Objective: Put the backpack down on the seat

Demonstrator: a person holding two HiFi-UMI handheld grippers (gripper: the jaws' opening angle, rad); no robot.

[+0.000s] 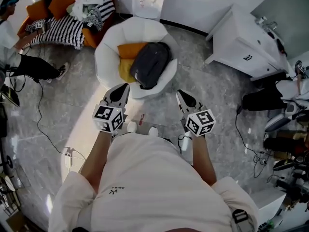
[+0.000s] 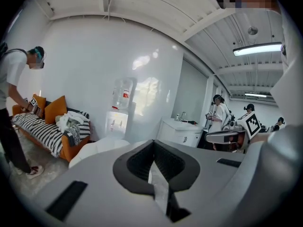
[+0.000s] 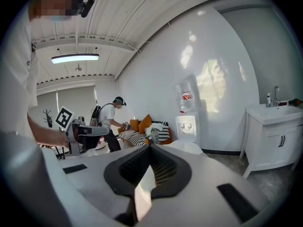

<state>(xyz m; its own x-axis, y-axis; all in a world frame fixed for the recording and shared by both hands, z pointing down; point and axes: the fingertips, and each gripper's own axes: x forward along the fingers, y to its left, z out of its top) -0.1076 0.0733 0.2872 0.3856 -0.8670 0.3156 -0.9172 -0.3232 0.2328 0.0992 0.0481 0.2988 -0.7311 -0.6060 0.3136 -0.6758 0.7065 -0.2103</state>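
A dark grey backpack (image 1: 150, 63) lies on the round white seat (image 1: 109, 52), resting partly on an orange cushion (image 1: 129, 50). No gripper touches it. My left gripper (image 1: 123, 87) is held just short of the seat's near rim, shut and empty, and points toward the seat. My right gripper (image 1: 180, 94) hangs to the right of the seat's rim, also shut with nothing in it. In the left gripper view the closed jaws of the left gripper (image 2: 153, 144) point over the seat (image 2: 97, 150). The right gripper view shows the right gripper (image 3: 149, 148) with its jaws together.
A water dispenser (image 1: 148, 2) stands behind the seat. An orange sofa with a striped blanket (image 1: 65, 29) is at the back left, with a person (image 1: 21, 57) beside it. A white sink cabinet (image 1: 244, 42) is at the right. Cables (image 1: 46, 134) run across the floor.
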